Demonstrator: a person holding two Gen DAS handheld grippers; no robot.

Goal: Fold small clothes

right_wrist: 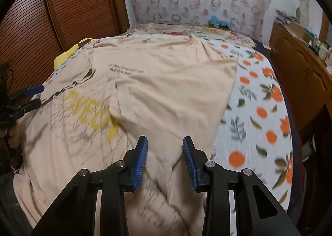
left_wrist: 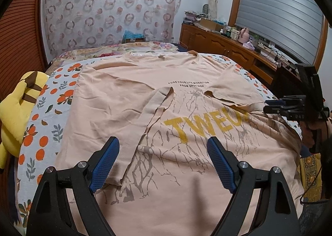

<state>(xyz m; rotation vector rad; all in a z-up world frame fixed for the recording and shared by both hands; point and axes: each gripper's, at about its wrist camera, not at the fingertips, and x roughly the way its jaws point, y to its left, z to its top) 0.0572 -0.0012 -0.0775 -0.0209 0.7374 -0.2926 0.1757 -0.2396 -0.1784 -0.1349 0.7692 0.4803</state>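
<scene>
So far both side panels of the peach T-shirt [left_wrist: 128, 98] lie folded inward on the bed [left_wrist: 41, 111]. Left gripper [left_wrist: 164, 165] jaws spread wide, empty; right gripper [right_wrist: 165, 161] jaws parted, gripping nothing. The lengthwise fold appears left to do.

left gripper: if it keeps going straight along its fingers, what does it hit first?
Most likely the T-shirt on the bed: the left gripper, jaws open and empty, points down at the printed front beside the folded-in sleeve. Nothing else shows between; depth is unclear.

Patterned curtain [left_wrist: 108, 7], wooden dresser [left_wrist: 217, 42], shuttered window [left_wrist: 280, 7]
</scene>
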